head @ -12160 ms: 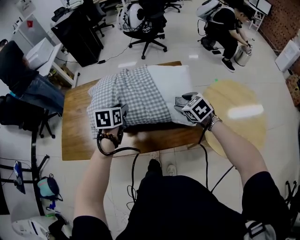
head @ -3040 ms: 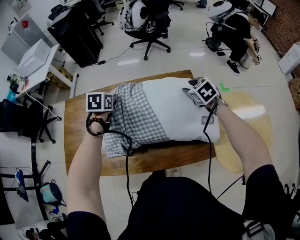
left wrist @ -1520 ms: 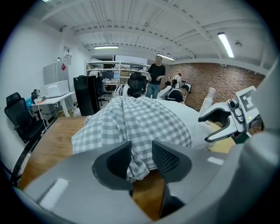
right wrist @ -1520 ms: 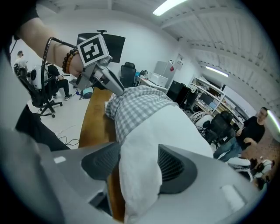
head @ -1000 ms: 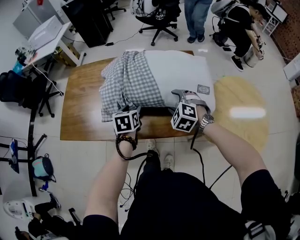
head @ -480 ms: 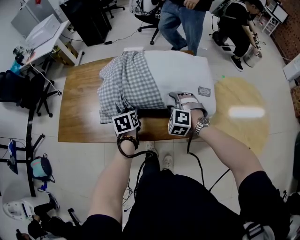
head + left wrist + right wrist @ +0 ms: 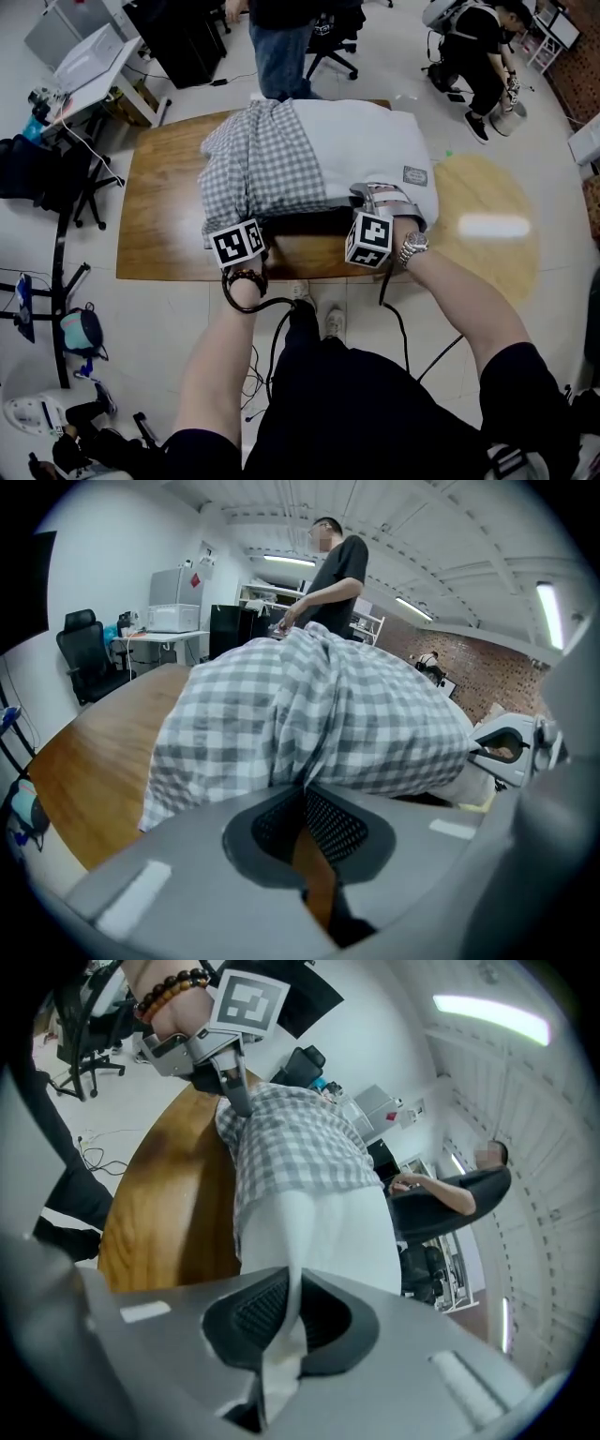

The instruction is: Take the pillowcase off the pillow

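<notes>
A white pillow (image 7: pixel 370 150) lies on the wooden table (image 7: pixel 159 234). Its grey-and-white checked pillowcase (image 7: pixel 258 169) is bunched over its left half. My left gripper (image 7: pixel 249 225) is at the near edge of the pillowcase. In the left gripper view (image 7: pixel 305 787) its jaws have just been closing and pinch the checked cloth (image 7: pixel 309 714) at their tips. My right gripper (image 7: pixel 372 195) is at the near edge of the bare pillow. In the right gripper view (image 7: pixel 291 1283) its jaws have just been closing on a fold of white pillow fabric (image 7: pixel 314 1232).
A person (image 7: pixel 281 37) stands at the table's far edge. A round wooden top (image 7: pixel 487 225) adjoins the table on the right. Another person (image 7: pixel 469 42) crouches at the back right. A desk (image 7: pixel 84 66) and a black chair (image 7: pixel 37 178) stand on the left.
Both grippers have come from the pillow's ends to its near edge. Over the last second the left gripper shifted a little left, and a person walked leftward behind the table.
</notes>
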